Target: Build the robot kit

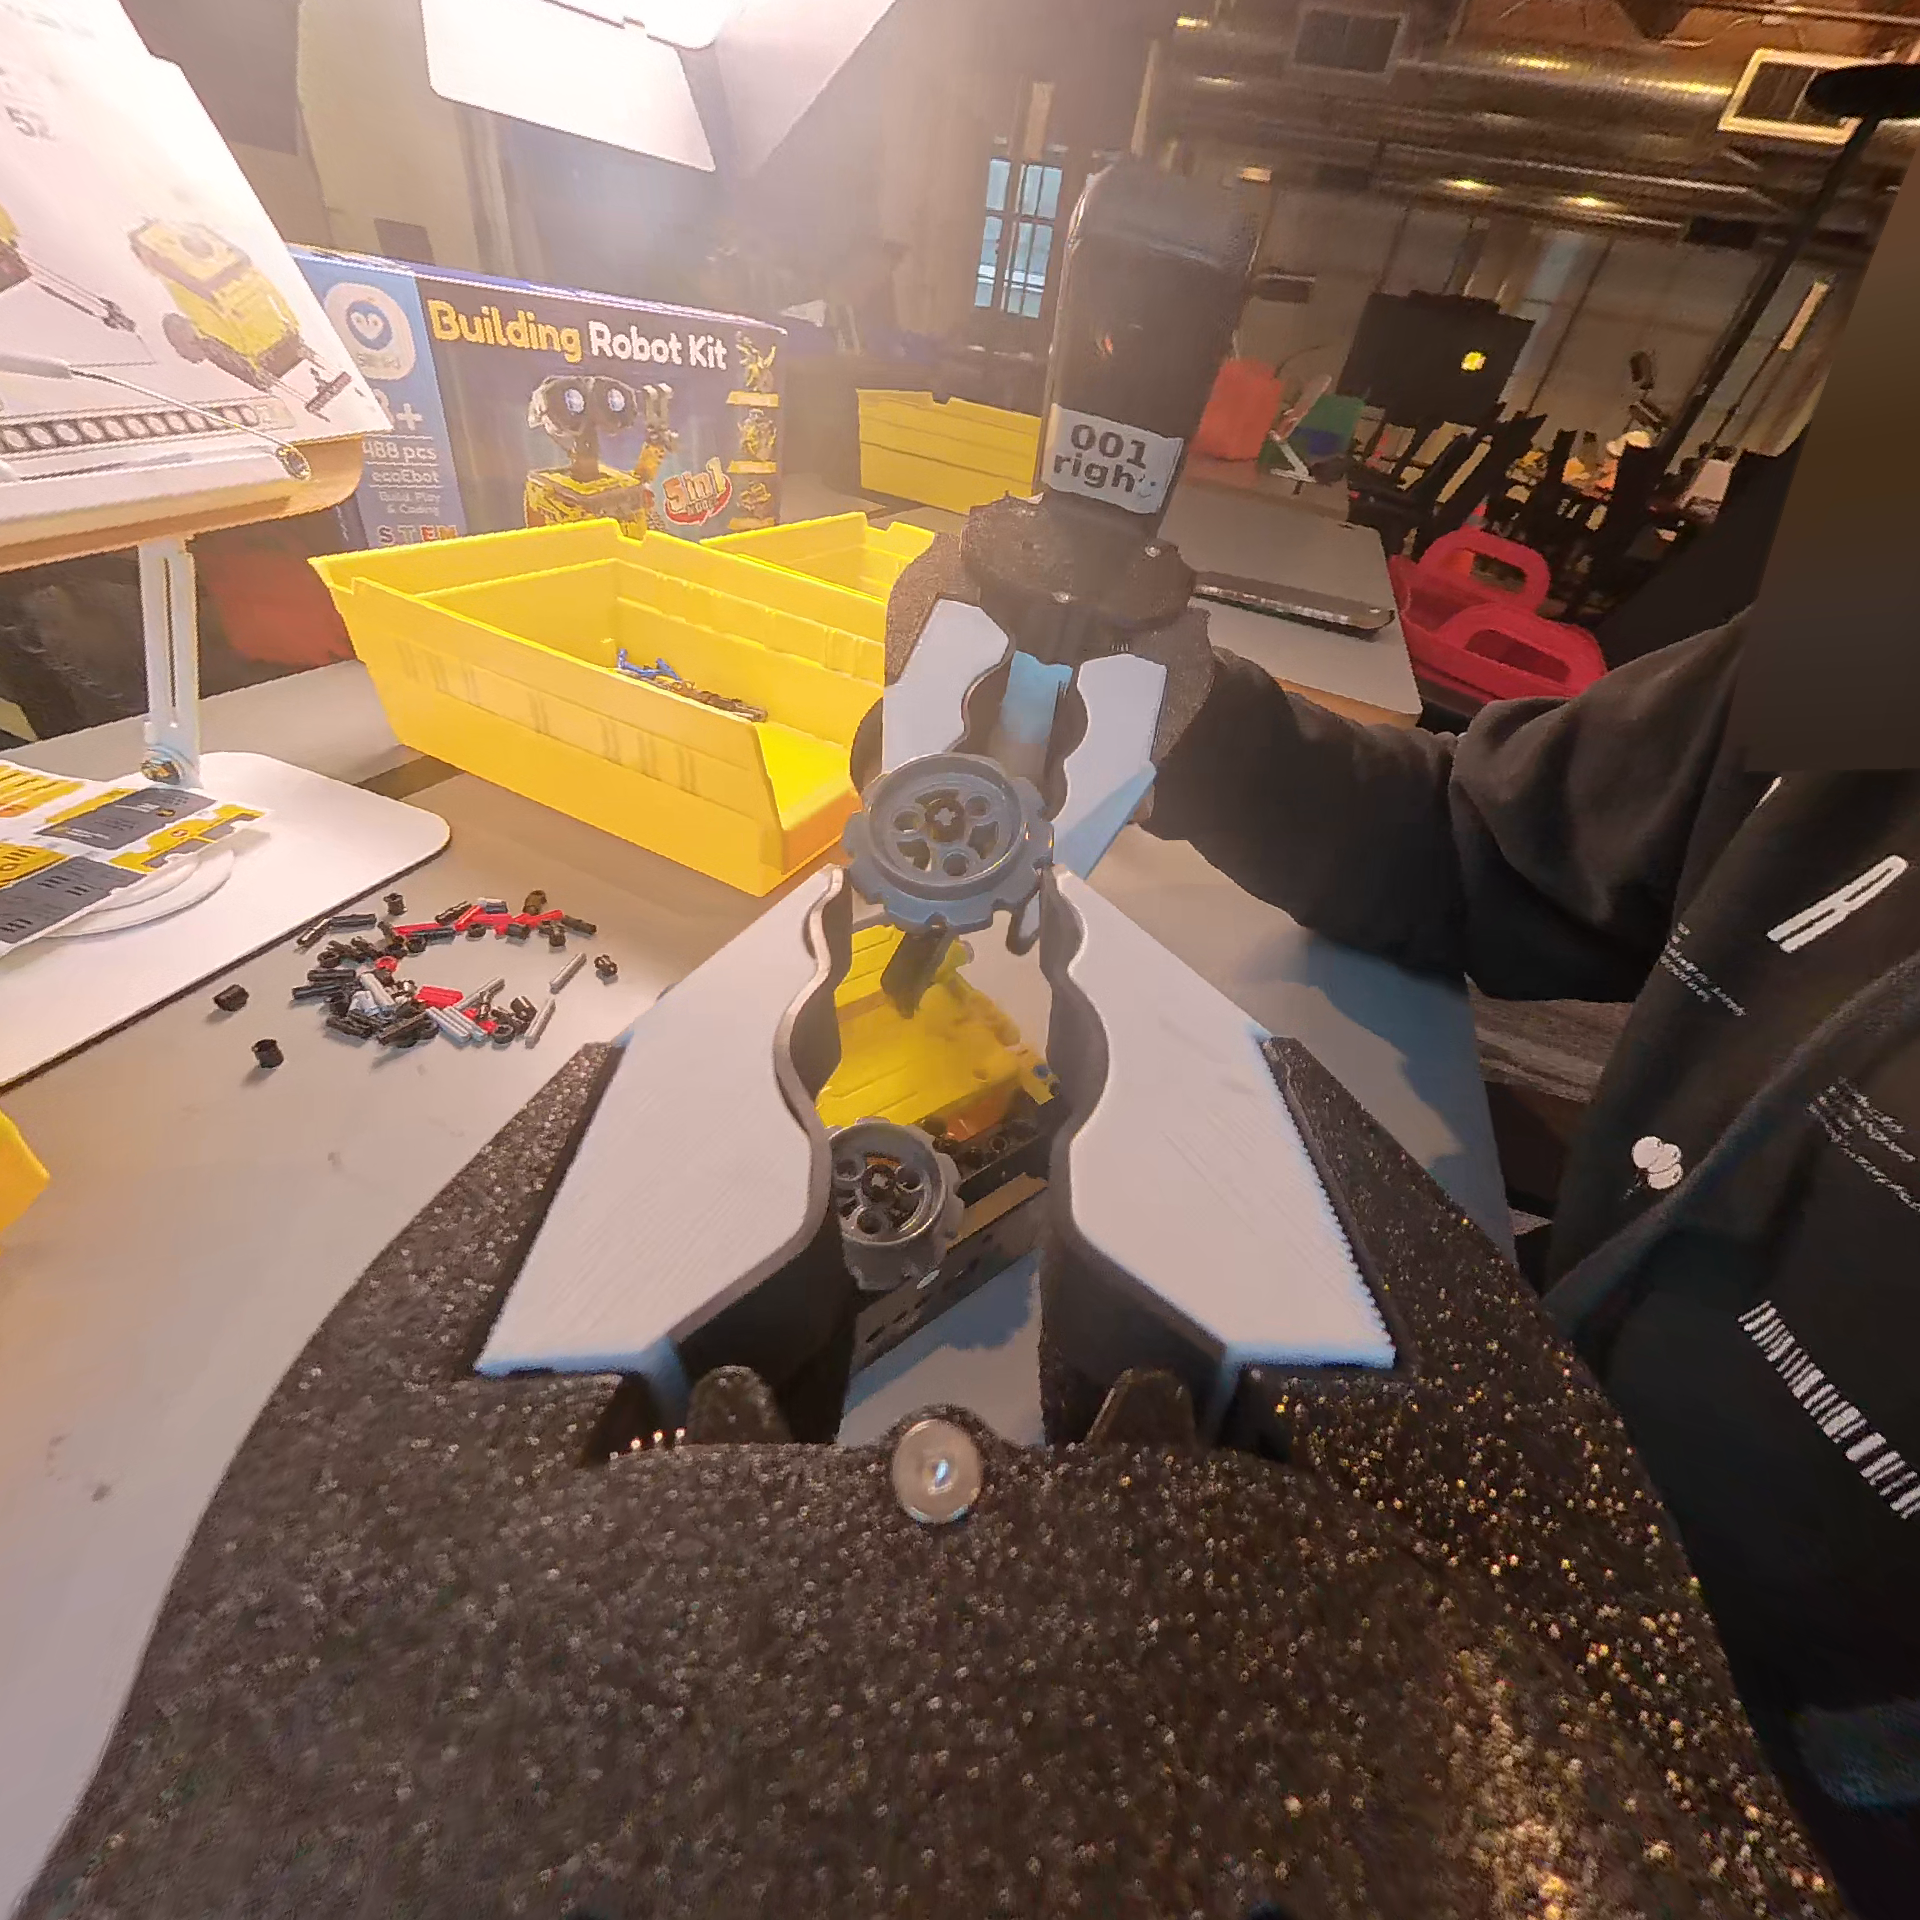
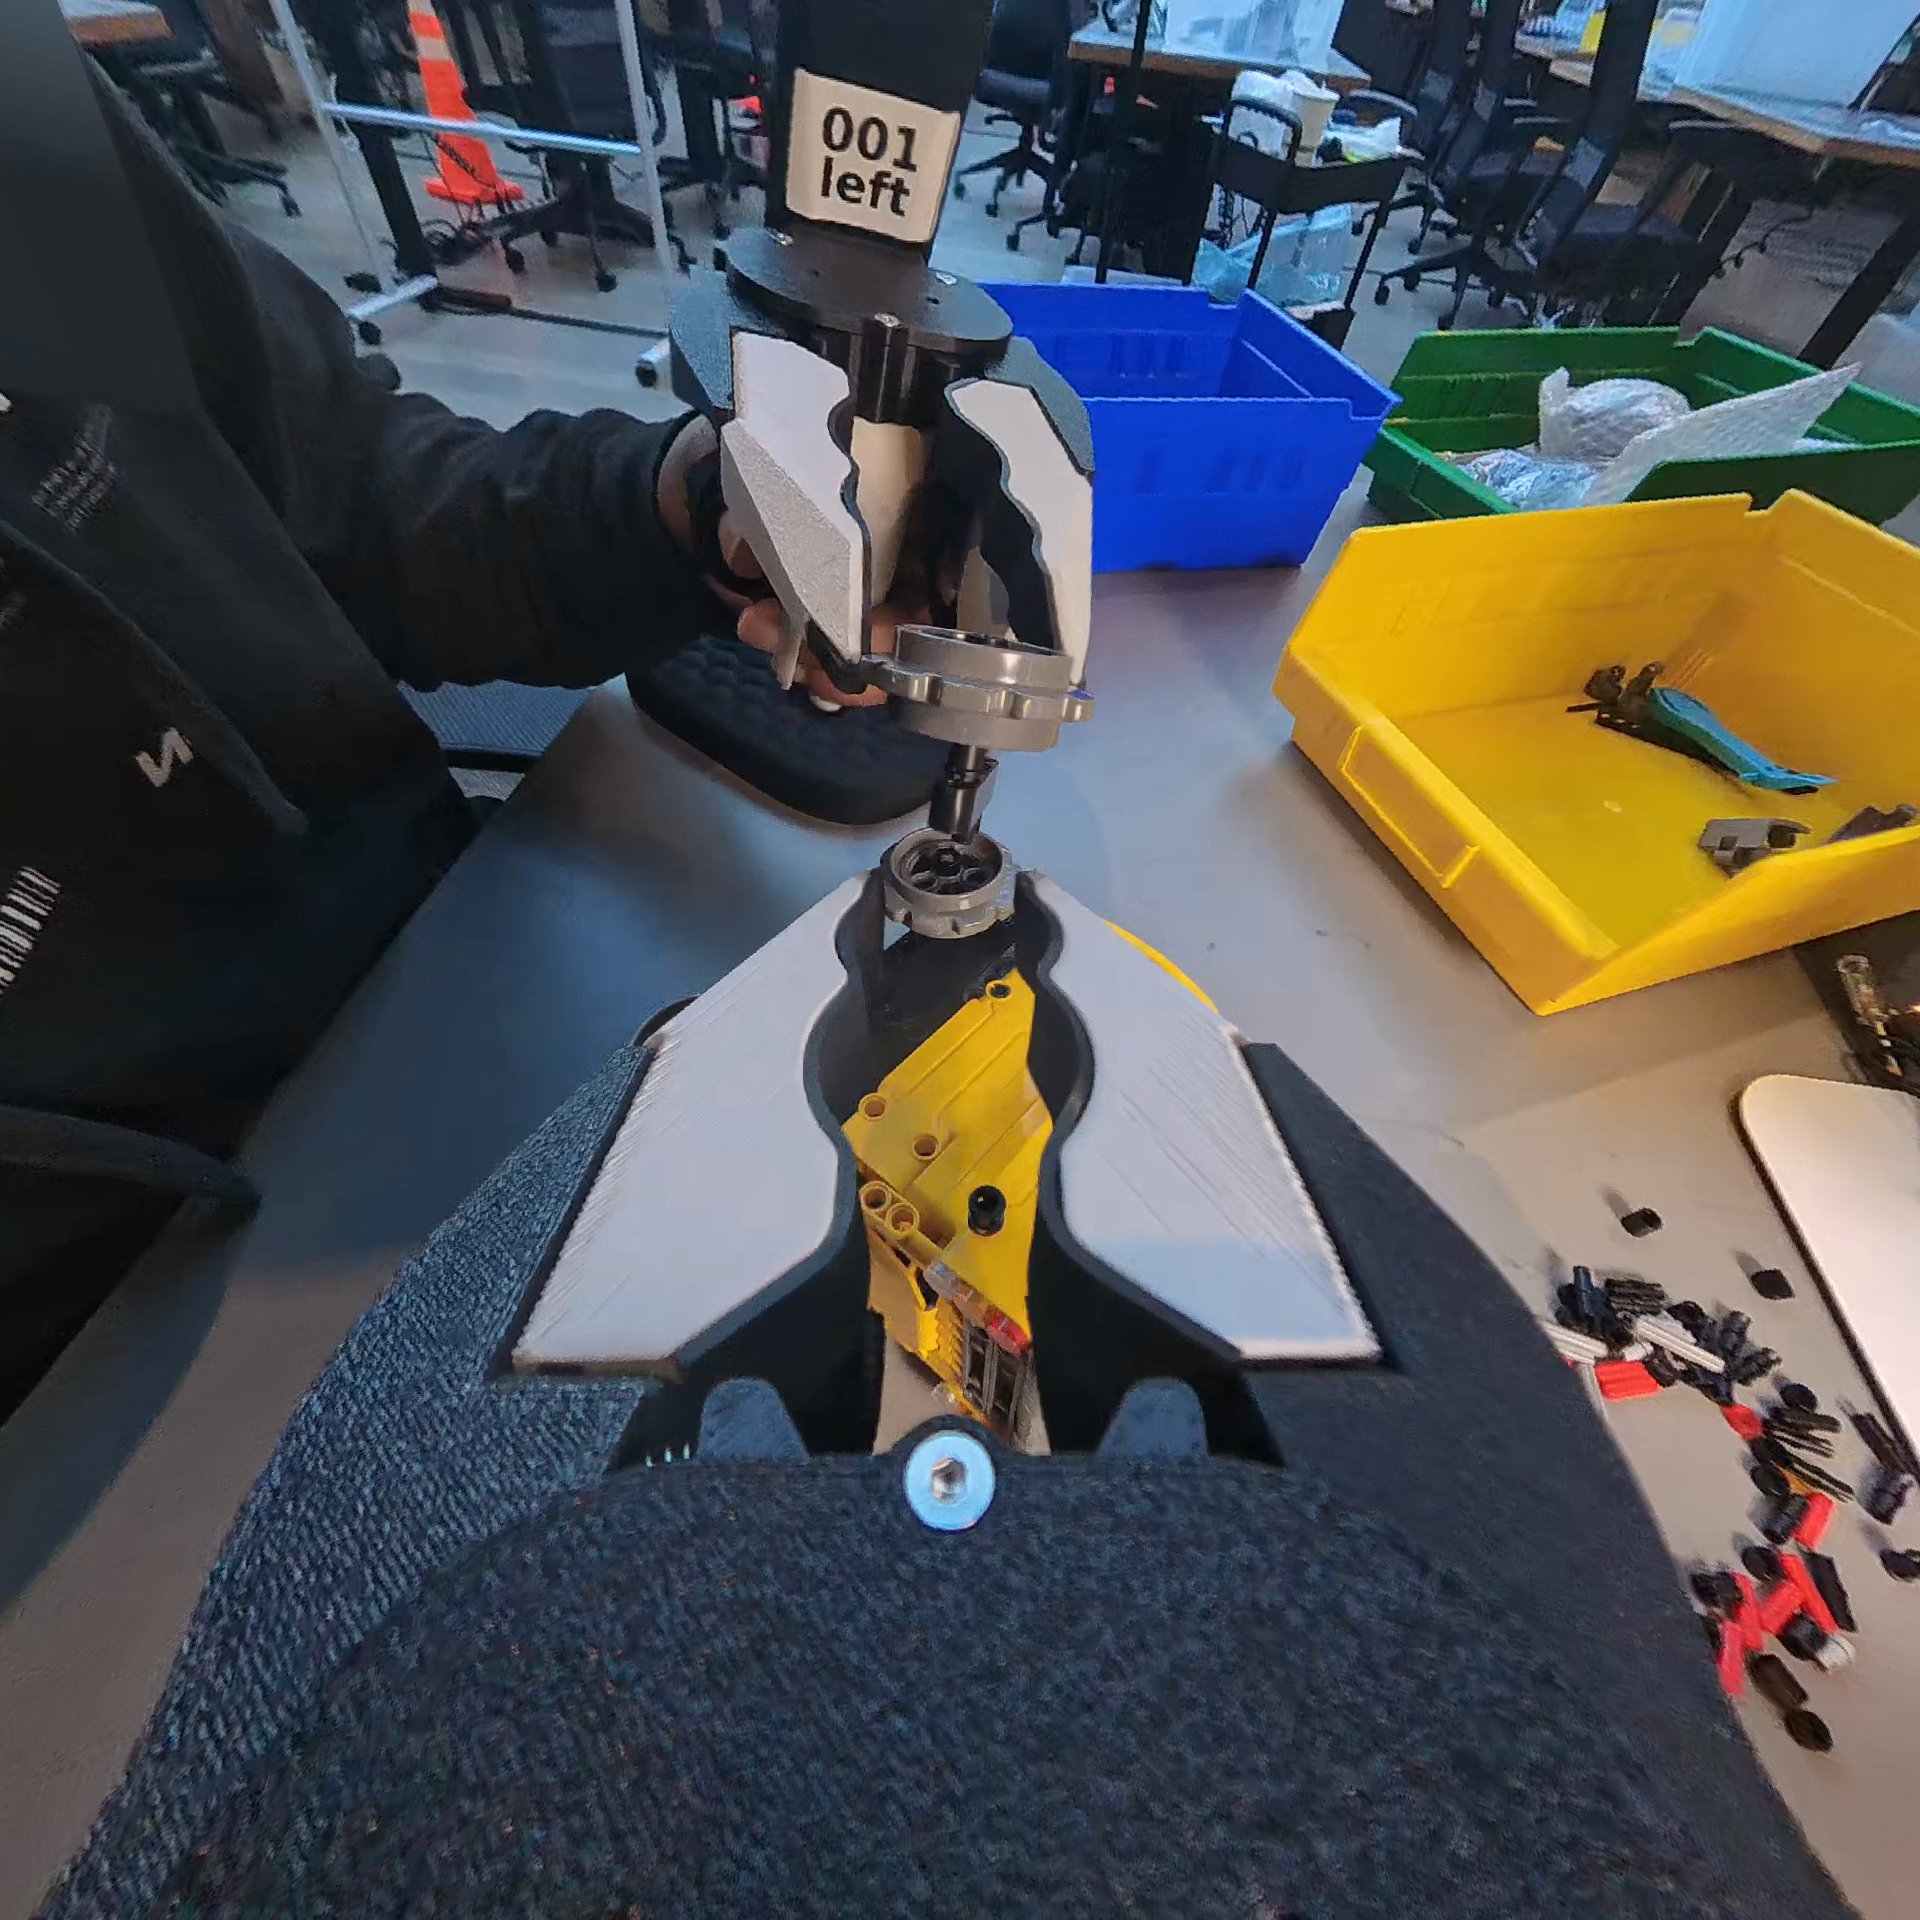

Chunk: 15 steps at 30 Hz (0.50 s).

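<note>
My left gripper point(image 1: 943, 883) is shut on a grey toothed wheel point(image 1: 943, 844); it also shows in the right wrist view point(image 2: 956, 665), pointing down with the wheel point(image 2: 982, 681) held flat. A black axle point(image 2: 961, 790) hangs from that wheel and reaches a second grey wheel point(image 2: 940, 873) on a yellow and black brick model point(image 2: 956, 1122). My right gripper point(image 2: 945, 888) is shut on the model, which runs along the gap between its fingers. In the left wrist view the model point(image 1: 935, 1039) and its wheel point(image 1: 894, 1195) lie below my left fingers, and the right gripper point(image 1: 997, 758) stands behind the held wheel.
Small black, red and grey pins point(image 1: 416, 977) lie loose on the grey table point(image 2: 1195, 831). Yellow bins point(image 1: 582, 665), a kit box point(image 1: 582, 416) and a booklet on a stand point(image 1: 135, 260) are at the left. A yellow bin with parts point(image 2: 1455, 831), a blue bin point(image 2: 1195, 436) and a green bin point(image 2: 1455, 395) are at the right. Less than 4 cm separates the two grippers' tips.
</note>
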Available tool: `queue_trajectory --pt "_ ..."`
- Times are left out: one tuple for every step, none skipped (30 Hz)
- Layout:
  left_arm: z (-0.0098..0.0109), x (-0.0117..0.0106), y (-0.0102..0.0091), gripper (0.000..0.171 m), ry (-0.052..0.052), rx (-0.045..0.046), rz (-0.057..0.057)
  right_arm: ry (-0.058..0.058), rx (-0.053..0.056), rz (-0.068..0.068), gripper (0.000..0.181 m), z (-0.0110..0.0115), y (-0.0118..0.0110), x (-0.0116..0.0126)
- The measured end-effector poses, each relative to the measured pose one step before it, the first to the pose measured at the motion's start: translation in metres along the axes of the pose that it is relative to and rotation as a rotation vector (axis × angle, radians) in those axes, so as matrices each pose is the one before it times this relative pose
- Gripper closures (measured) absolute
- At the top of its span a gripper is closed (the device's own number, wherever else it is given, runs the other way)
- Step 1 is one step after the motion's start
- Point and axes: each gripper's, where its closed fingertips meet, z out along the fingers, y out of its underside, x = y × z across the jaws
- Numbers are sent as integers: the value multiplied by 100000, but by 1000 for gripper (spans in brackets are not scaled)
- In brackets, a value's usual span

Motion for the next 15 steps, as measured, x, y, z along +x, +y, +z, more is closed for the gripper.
queue_trajectory --pt "95 74 1 138 667 115 -267 158 -542 -683 156 233 45 -81" --pt "109 63 22 138 508 -13 29 -80 -445 -793 157 203 32 -98" --pt "105 57 55 138 485 -233 291 -5 175 -787 166 121 -53 -62" --pt "86 95 29 138 689 -239 366 -759 1151 -441 176 7 -174 -136" --pt "56 118 -29 138 950 111 249 -1607 1527 454 181 -84 -196 -181" --pt "20 122 -83 138 1228 328 72 -2112 1057 1226 181 -122 -69 -179" --pt "-5 141 -47 138 1486 30 -196 -1976 1004 1561 181 -142 -49 -131" --pt "-19 100 -44 138 1402 -37 -389 -931 1350 1487 181 -134 -120 11" --pt "-48 -11 -70 138 851 132 -360 -472 1022 1390 181 -107 -106 70" --pt "-63 -74 -45 138 662 -43 -555 77 -252 1494 181 -80 67 157" --pt "-54 -58 22 138 1038 -505 -1113 1587 -1324 1162 181 -46 214 374" --pt "-36 -107 52 138 730 -656 -1428 2417 -1752 625 181 -15 294 464" --pt "-18 -229 78 138 -398 -642 -1078 1891 -1438 161 181 27 264 344" --pt "10 -298 179 138 -1139 -1084 -488 1522 -692 -307 181 38 140 219" --pt "47 -325 242 138 -1614 -1396 99 1177 -937 -521 181 54 162 147"
